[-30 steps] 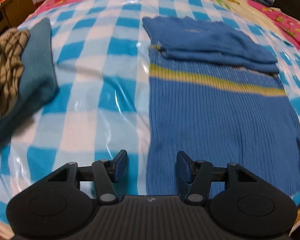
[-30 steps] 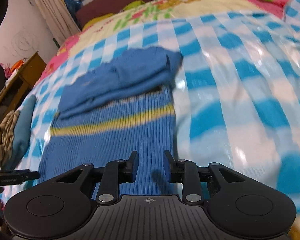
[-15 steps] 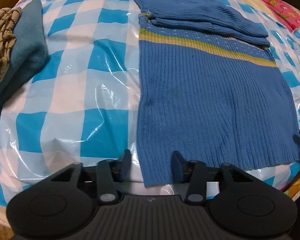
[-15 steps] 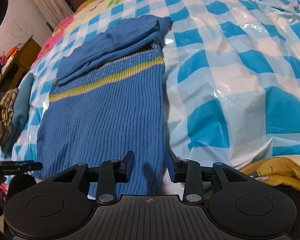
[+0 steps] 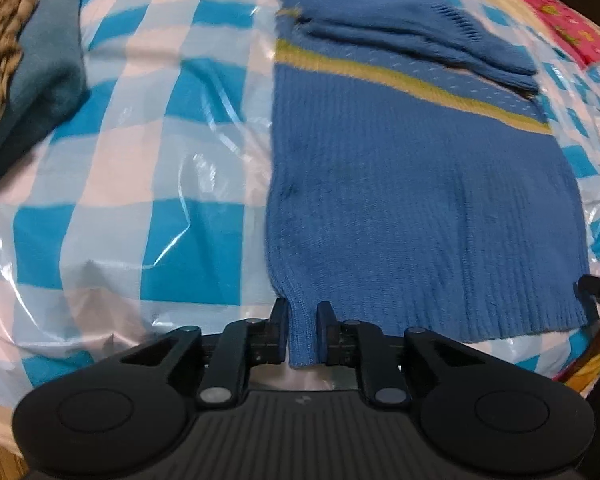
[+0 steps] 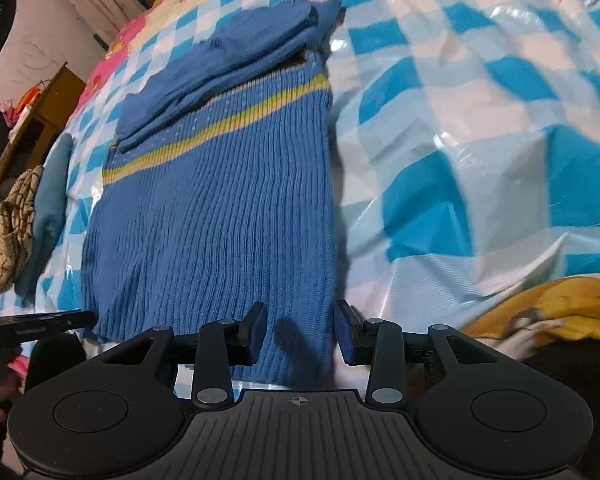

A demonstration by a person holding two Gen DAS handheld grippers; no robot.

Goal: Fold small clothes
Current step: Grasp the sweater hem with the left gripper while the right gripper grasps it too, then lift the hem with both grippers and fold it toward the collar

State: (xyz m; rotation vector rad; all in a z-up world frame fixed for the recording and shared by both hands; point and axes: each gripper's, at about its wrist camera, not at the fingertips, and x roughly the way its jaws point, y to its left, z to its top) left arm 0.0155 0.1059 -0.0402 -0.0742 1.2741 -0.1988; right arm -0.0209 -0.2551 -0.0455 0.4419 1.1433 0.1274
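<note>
A bed (image 5: 204,128) fills both views, covered in a blue-and-white checked sheet under a glossy clear plastic film (image 6: 480,128) that wrinkles and catches the light. At its far end lies a floral bedspread in pink and yellow (image 6: 112,52).

The blue sweater (image 5: 412,200) lies flat near the bed's near edge, its hem toward the cameras. It is ribbed knit, mid blue, with a yellow-green stripe (image 5: 400,76) running across the chest and a row of faint pale flecks beside the stripe. Its sleeves (image 5: 400,28) are folded in over the upper part, stacked in soft layers at the sweater's far end. The body below the stripe is smooth and rectangular, and the hem looks slightly fuzzy. No label or readable writing shows on it.

By the bed's left edge sits a pile of clothes: a teal folded garment (image 5: 48,64) with a tan and dark patterned piece (image 5: 0,44) on top. A wooden cabinet (image 6: 28,128) stands beyond that side of the bed.

The left gripper (image 5: 303,328) is at the sweater's near left hem corner; its jaws are closing, narrow now, with a bunched strip of the hem pinched between them. The right gripper (image 6: 300,330) is at the near right hem corner, jaws at a middling gap with the hem between them, the pads not visibly pressing the knit.
</note>
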